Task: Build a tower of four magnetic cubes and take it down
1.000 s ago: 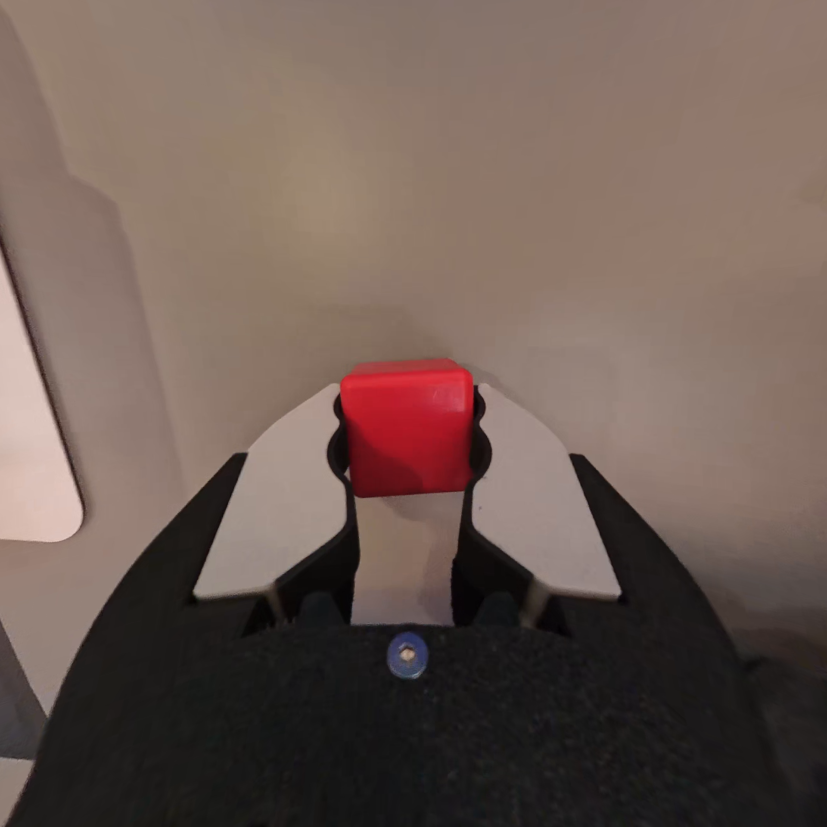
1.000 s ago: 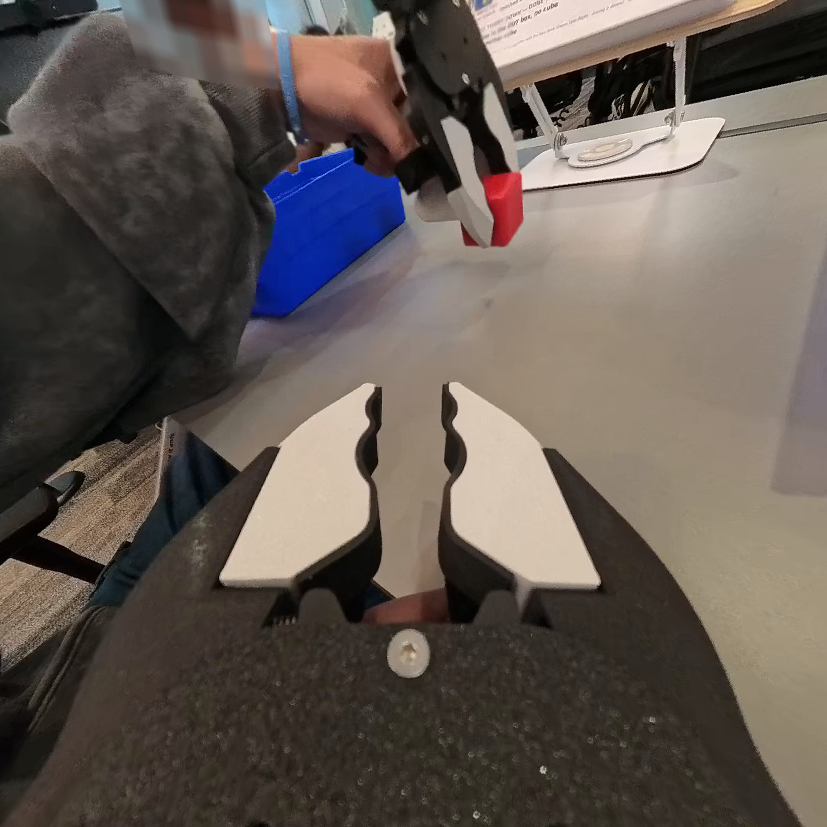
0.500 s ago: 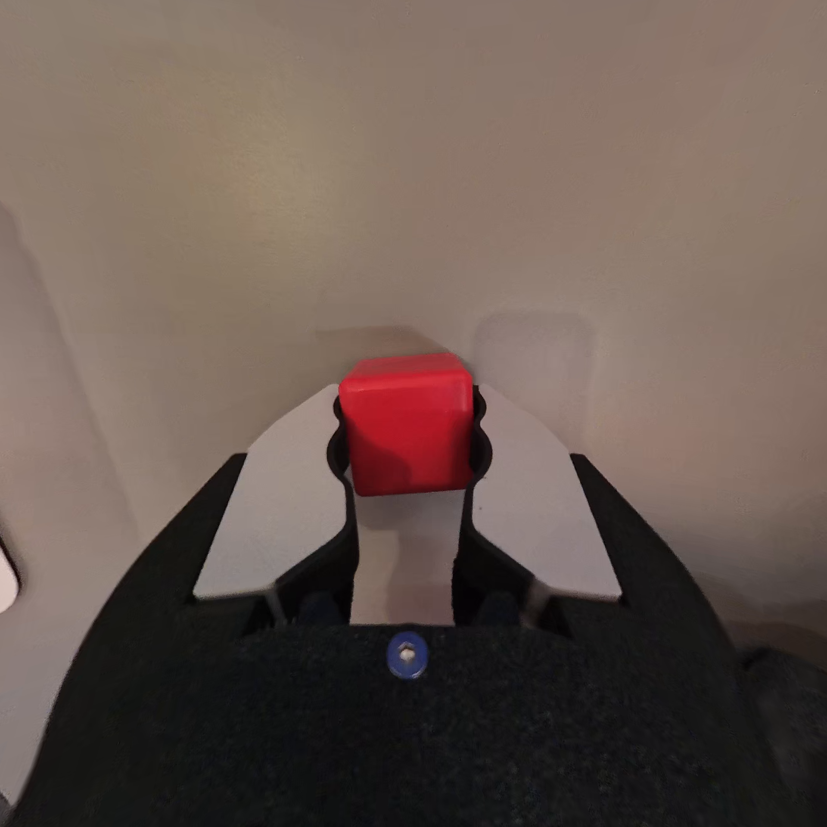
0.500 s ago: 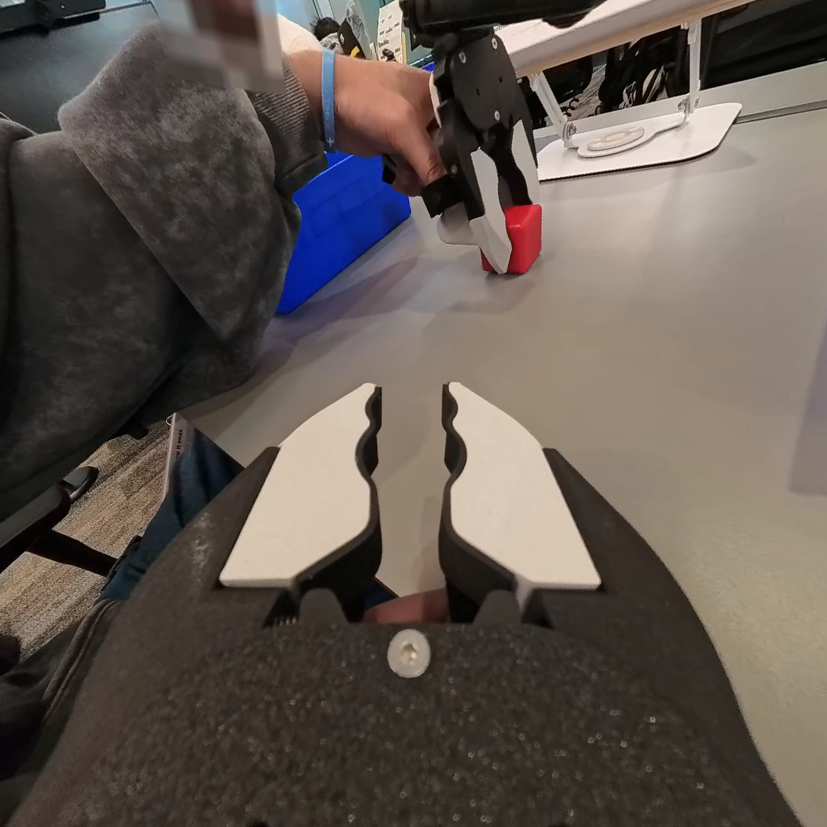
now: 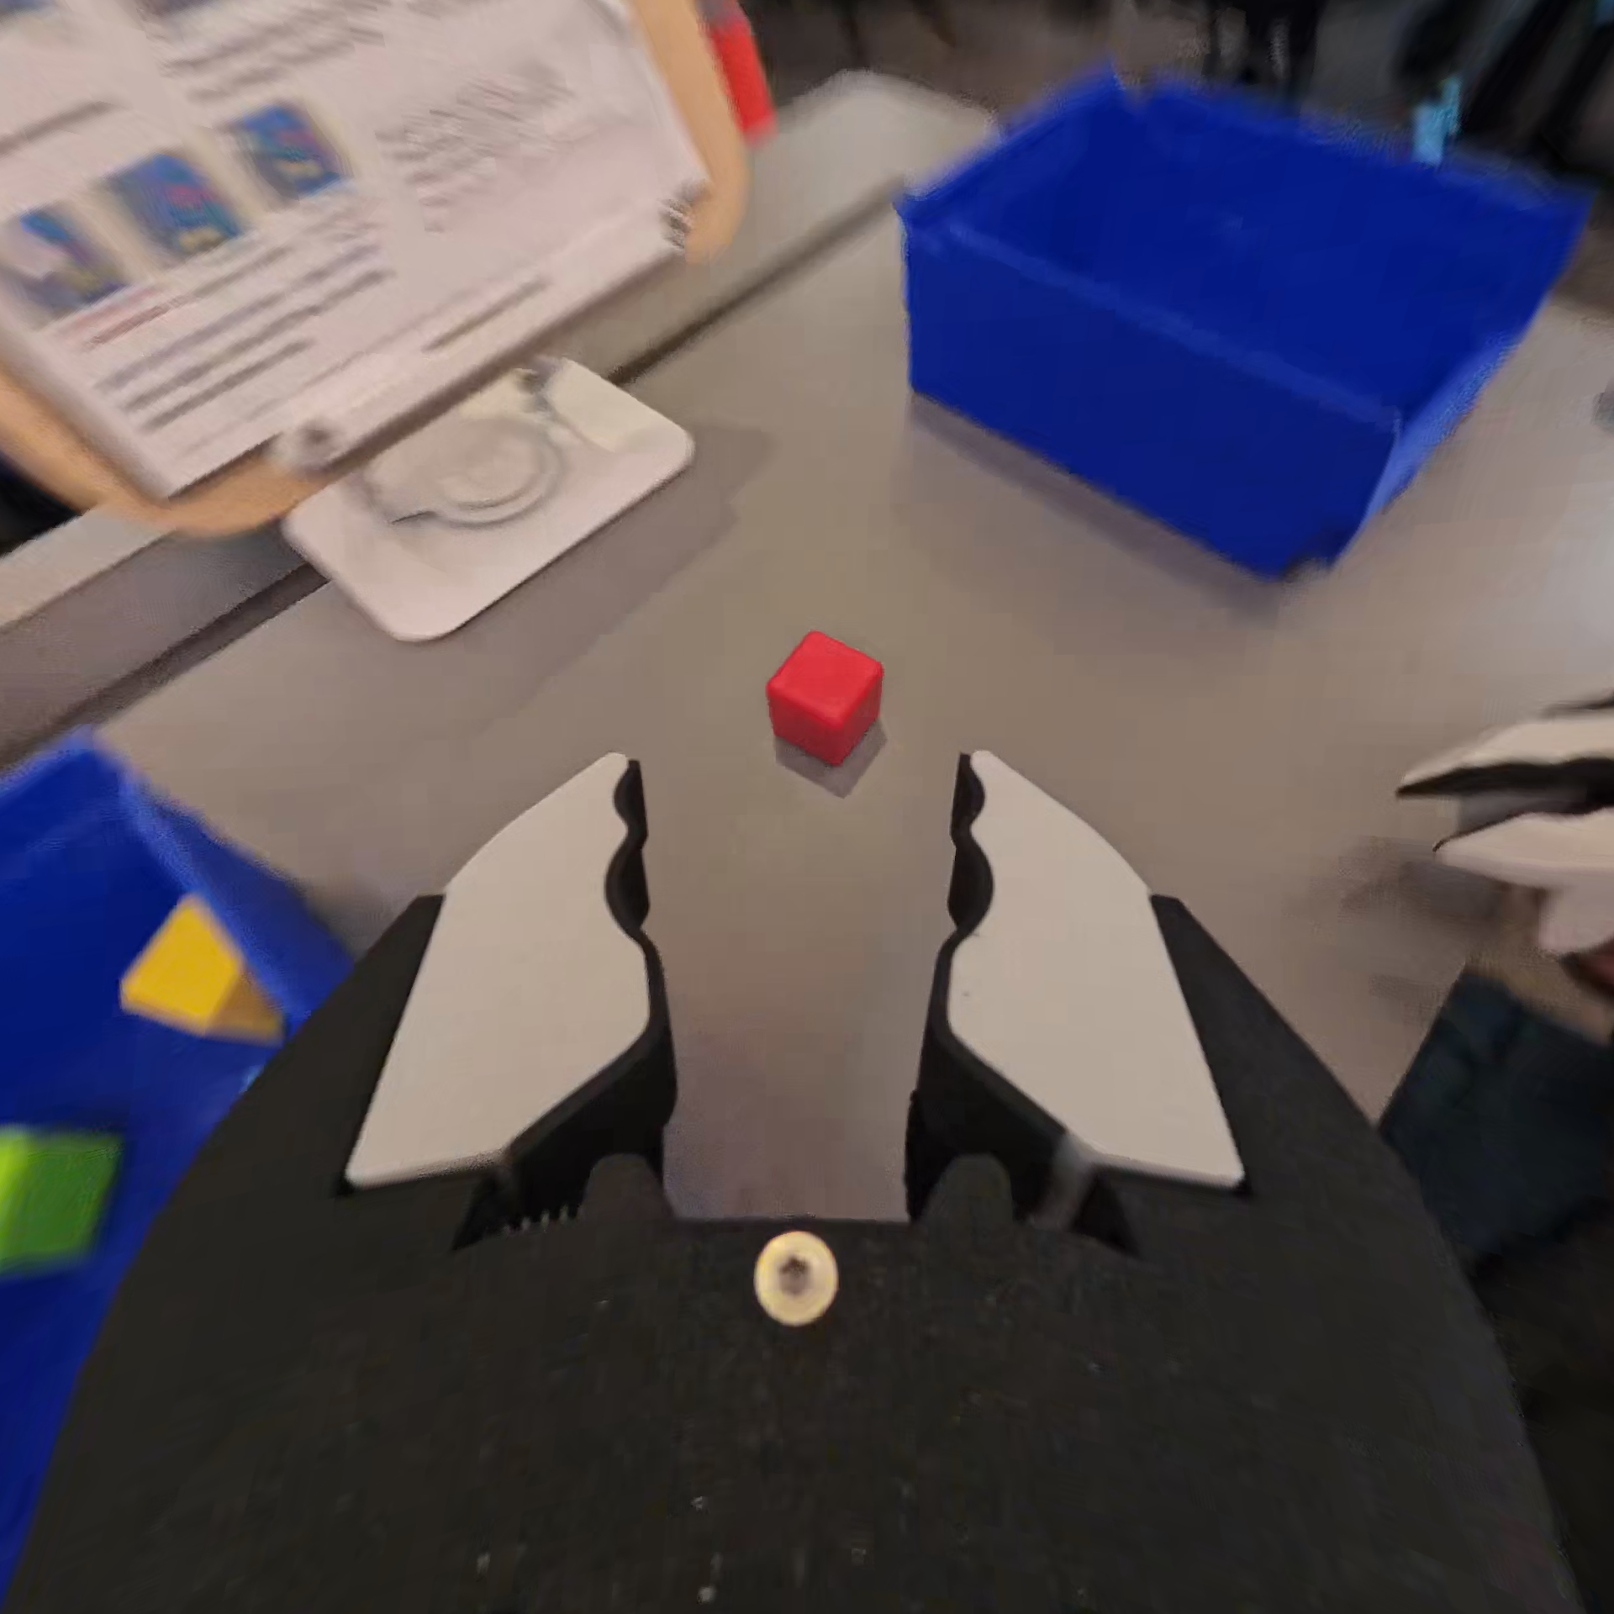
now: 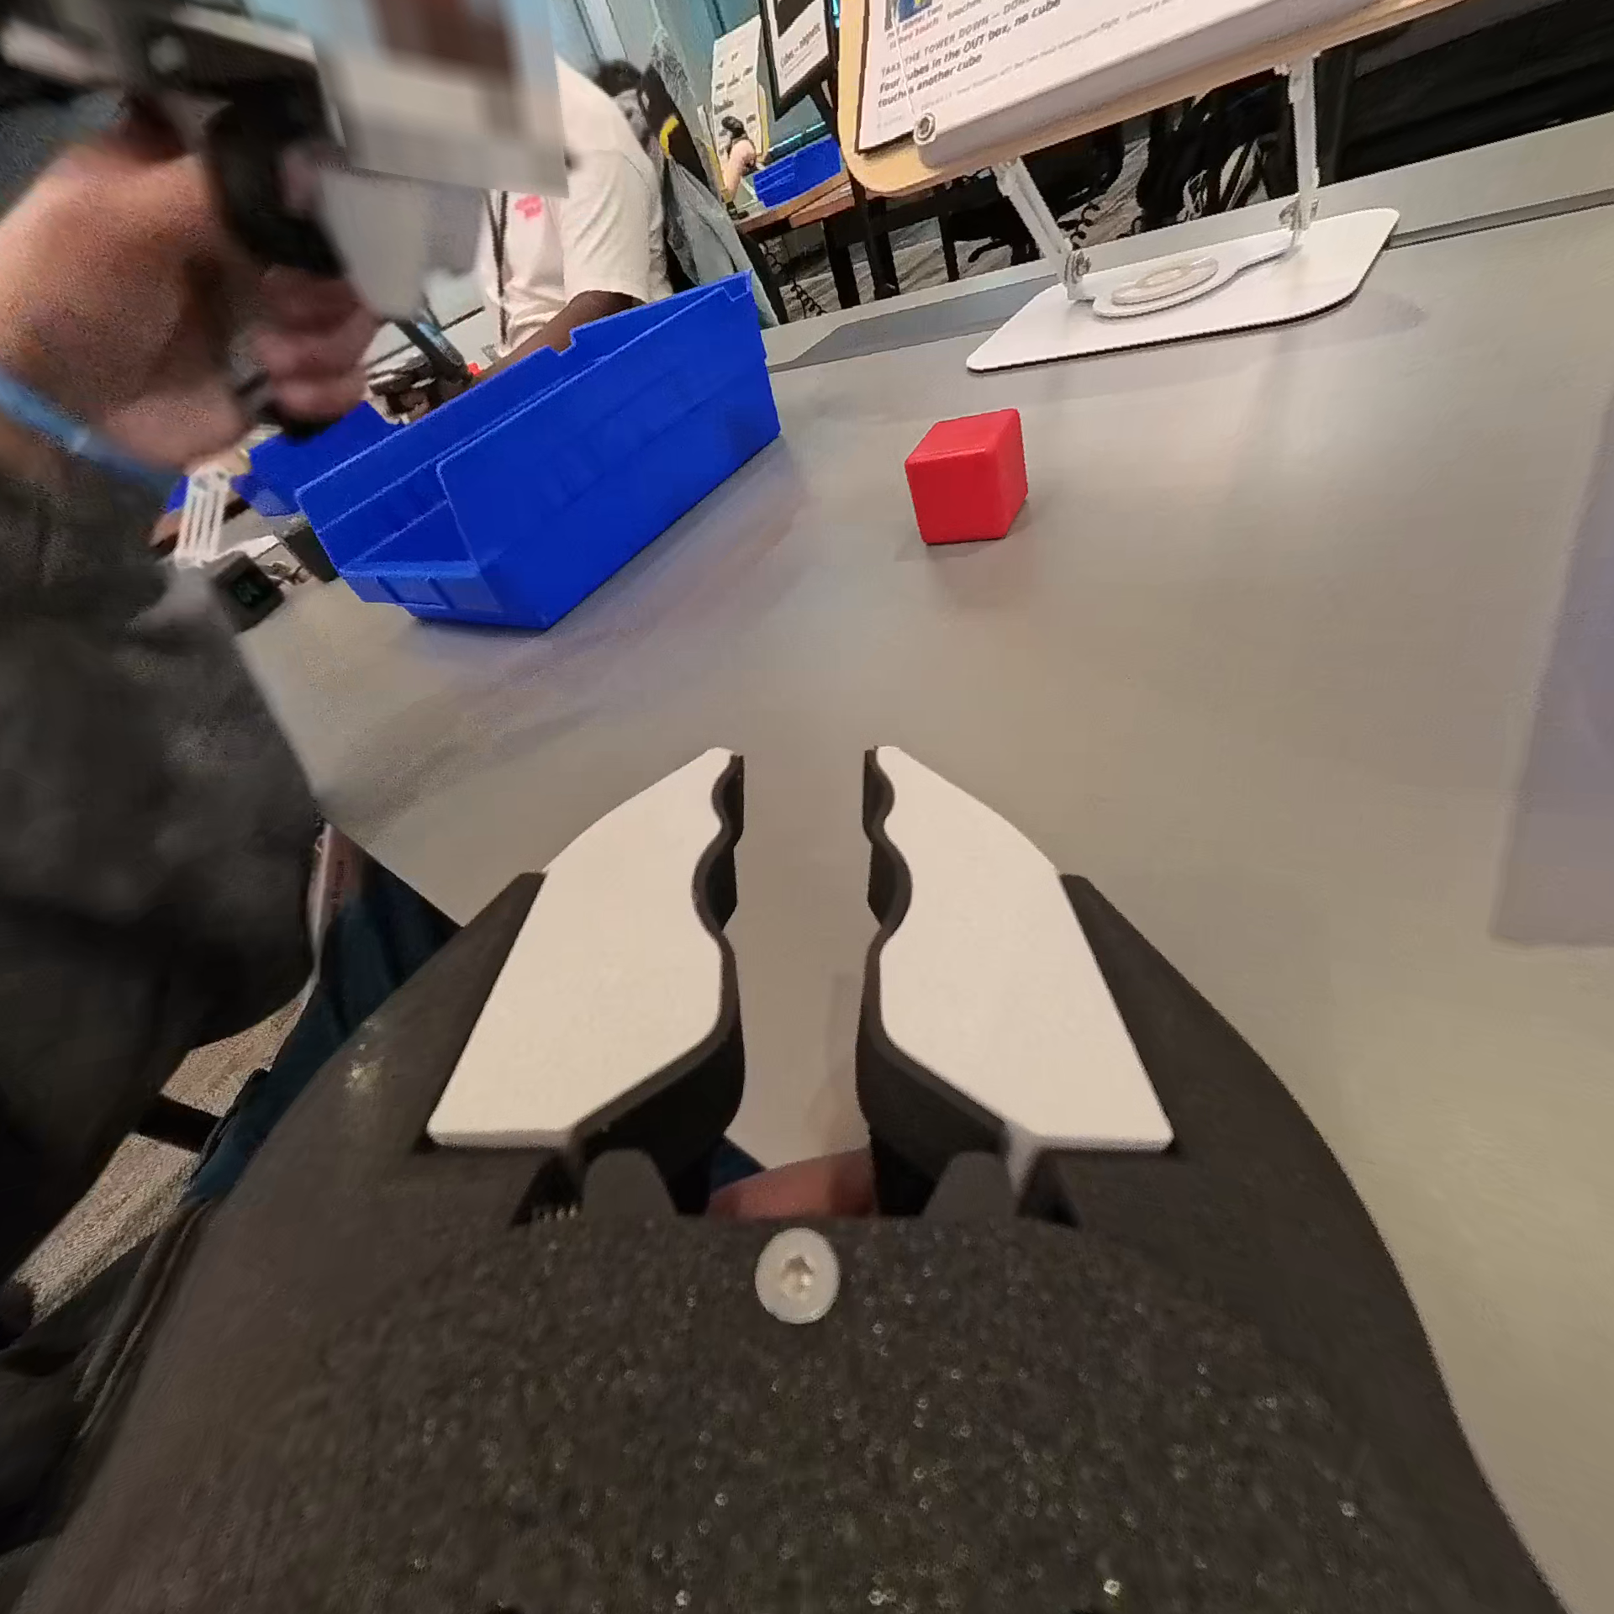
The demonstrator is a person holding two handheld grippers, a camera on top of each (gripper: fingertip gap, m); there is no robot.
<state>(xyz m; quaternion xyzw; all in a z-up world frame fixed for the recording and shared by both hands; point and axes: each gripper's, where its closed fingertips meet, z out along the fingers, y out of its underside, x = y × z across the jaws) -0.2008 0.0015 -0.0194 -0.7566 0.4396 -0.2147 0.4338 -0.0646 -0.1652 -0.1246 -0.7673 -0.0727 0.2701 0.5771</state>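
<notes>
A red cube (image 5: pixel 824 696) stands alone on the grey table (image 5: pixel 1092 699); it also shows in the right wrist view (image 6: pixel 965 476). My left gripper (image 5: pixel 795 769) is open and empty, raised above and behind the cube, apart from it. My right gripper (image 6: pixel 803 760) hovers low over the near table edge with a narrow gap between its fingers and nothing in it. It shows at the right edge of the left wrist view (image 5: pixel 1520 803). A yellow cube (image 5: pixel 196 974) and a green cube (image 5: pixel 52 1192) lie in a blue bin (image 5: pixel 79 873) at the left.
A second blue bin (image 5: pixel 1223 288) stands behind the red cube, also in the right wrist view (image 6: pixel 559 489). A white stand base (image 6: pixel 1205 279) carries an instruction board (image 5: pixel 288 210) at the back. A person's hand and grey sleeve (image 6: pixel 113 699) fill the left of the right wrist view.
My left gripper set the red cube on the table, opened, and pulled back and up away from it. My right gripper stayed still with the same narrow gap.
</notes>
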